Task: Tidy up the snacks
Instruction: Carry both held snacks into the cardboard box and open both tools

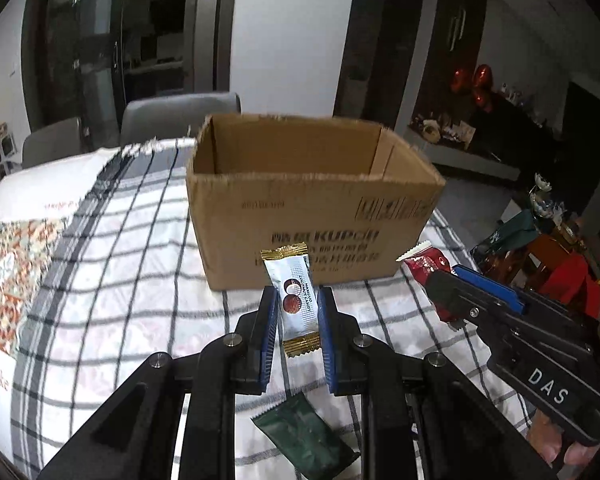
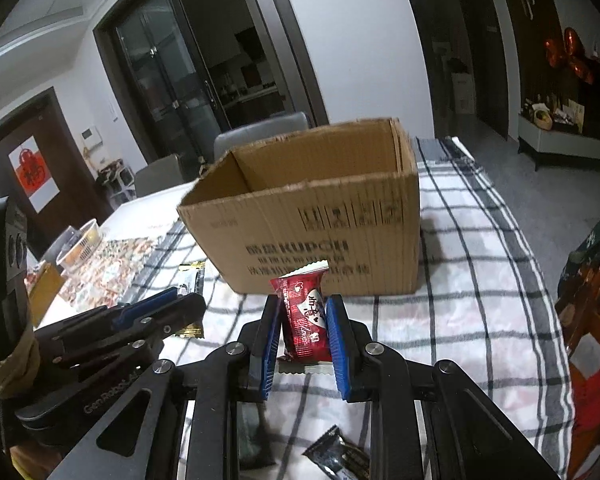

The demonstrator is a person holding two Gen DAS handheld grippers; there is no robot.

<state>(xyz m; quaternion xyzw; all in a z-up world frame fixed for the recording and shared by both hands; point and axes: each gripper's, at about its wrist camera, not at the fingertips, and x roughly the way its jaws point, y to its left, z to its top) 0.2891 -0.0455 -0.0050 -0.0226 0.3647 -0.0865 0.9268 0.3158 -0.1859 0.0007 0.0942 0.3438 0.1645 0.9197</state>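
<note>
An open cardboard box (image 1: 312, 220) (image 2: 320, 224) stands on the checked tablecloth ahead of both grippers. My left gripper (image 1: 298, 296) is shut on a white candy packet with gold ends (image 1: 294, 300), held upright above the cloth. My right gripper (image 2: 304, 304) is shut on a red candy packet (image 2: 304, 316), also lifted; in the left wrist view that right gripper (image 1: 448, 272) shows at the right with the red packet (image 1: 424, 264). In the right wrist view the left gripper (image 2: 180, 300) sits at the left, gold packet ends peeking out.
A dark green packet (image 1: 304, 436) lies on the cloth under the left gripper. A black packet (image 2: 340, 460) lies under the right gripper. Grey chairs (image 1: 180, 116) stand beyond the table. Gift boxes and red items (image 1: 552, 256) crowd the right edge; a plastic basket (image 2: 80, 244) sits far left.
</note>
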